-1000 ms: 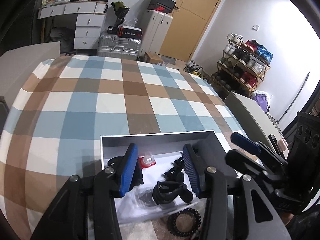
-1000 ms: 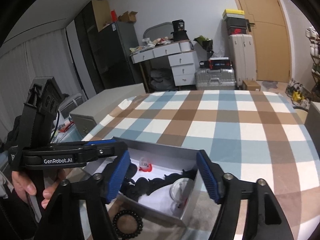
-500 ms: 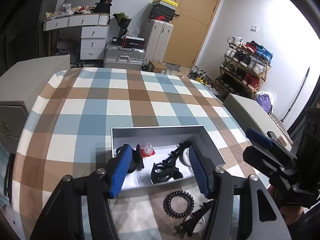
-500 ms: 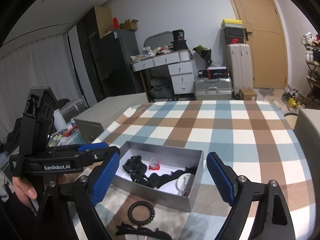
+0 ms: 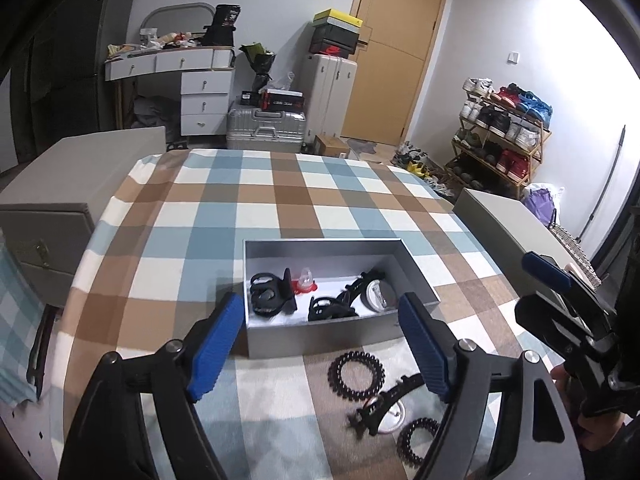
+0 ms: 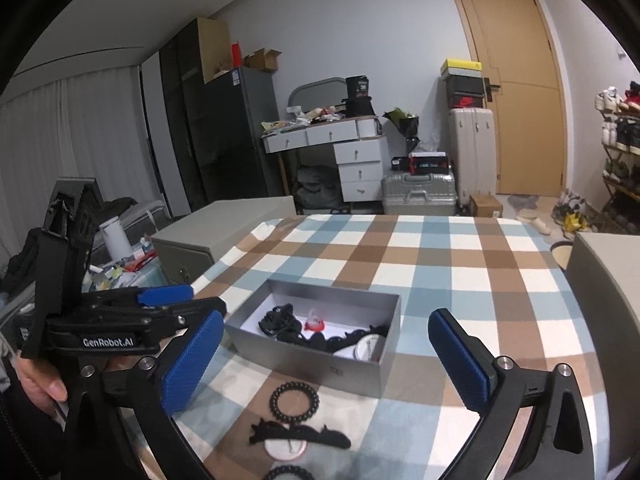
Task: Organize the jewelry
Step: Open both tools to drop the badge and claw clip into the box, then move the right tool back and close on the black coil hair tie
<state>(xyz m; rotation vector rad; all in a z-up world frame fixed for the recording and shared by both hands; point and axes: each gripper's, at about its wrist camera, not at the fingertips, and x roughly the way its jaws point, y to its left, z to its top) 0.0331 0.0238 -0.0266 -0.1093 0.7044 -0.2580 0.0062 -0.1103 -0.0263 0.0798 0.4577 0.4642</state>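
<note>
The only writing you can read is "GenRobot.AI" in white on the side of your left gripper [image 6: 178, 330], seen from the right wrist camera; a red swoosh-like mark on a black shoebox [image 6: 464, 98] stacked on the white suitcase [image 6: 472, 152] is too small to read as a name. Your left gripper's jaws are opening with nothing between them, the blue pads standing apart over the near end of the grey box [image 5: 320, 340]. Your right gripper [image 6: 326, 360] has its jaws opening as well, wide apart and empty, framing the same box from the other side. The jewelry sits in two groups: black hair clips and a small red-and-clear piece [image 5: 304, 280] lie inside the box on its white liner, while a black spiral ring [image 5: 356, 370], a long black clip [image 5: 384, 400] lying over a round white disc, and a second spiral ring [image 5: 418, 438] rest on the checked cloth [image 5: 280, 196] of the bench, just in front of the box's near wall. Beyond the box the cloth runs bare to the far edge of the bench. A grey cabinet [image 5: 52, 216] stands close to the left edge and another grey block [image 5: 508, 224] near the right edge.
</note>
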